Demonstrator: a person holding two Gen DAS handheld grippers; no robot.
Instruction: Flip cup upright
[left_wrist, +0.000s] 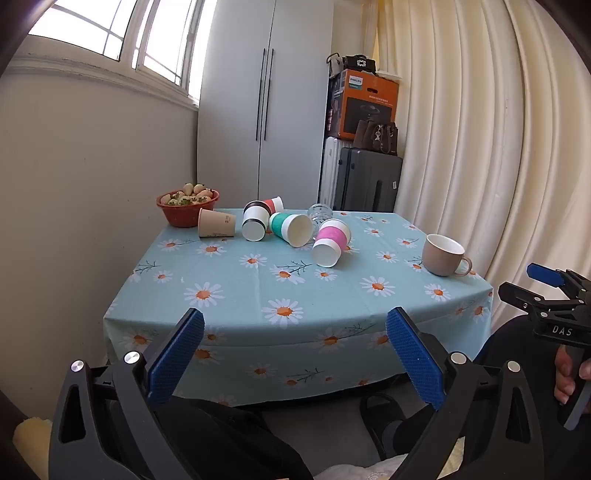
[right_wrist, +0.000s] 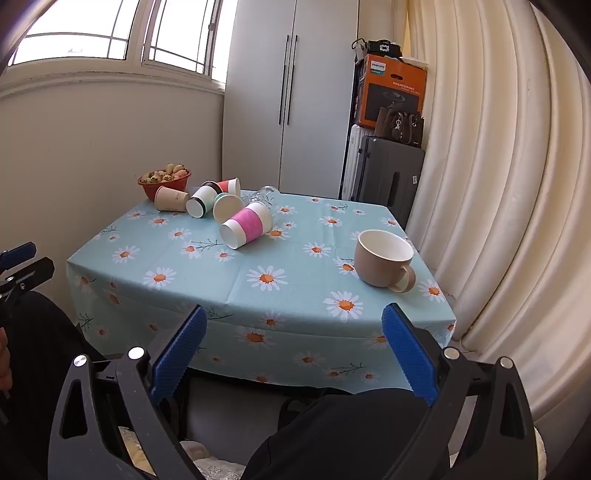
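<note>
On the daisy-print blue tablecloth (right_wrist: 236, 280), the pink-banded paper cup (right_wrist: 246, 226) lies on its side near the middle. Behind and left of it lie the teal-banded paper cup (right_wrist: 227, 206), the black-banded white paper cup (right_wrist: 199, 203), the red paper cup (right_wrist: 229, 185) and the plain beige paper cup (right_wrist: 170, 199). The red fruit bowl (right_wrist: 164, 184) sits furthest back-left. A clear glass (right_wrist: 266, 195) lies just behind it. The beige ceramic mug (right_wrist: 384, 262) stands well apart to its right.

Five paper cups (left_wrist: 327, 242) and a clear glass (left_wrist: 320, 213) lie on their sides near the counter's (left_wrist: 229, 280) far left corner. A beige mug (left_wrist: 443, 254) stands upright by the right edge.
</note>
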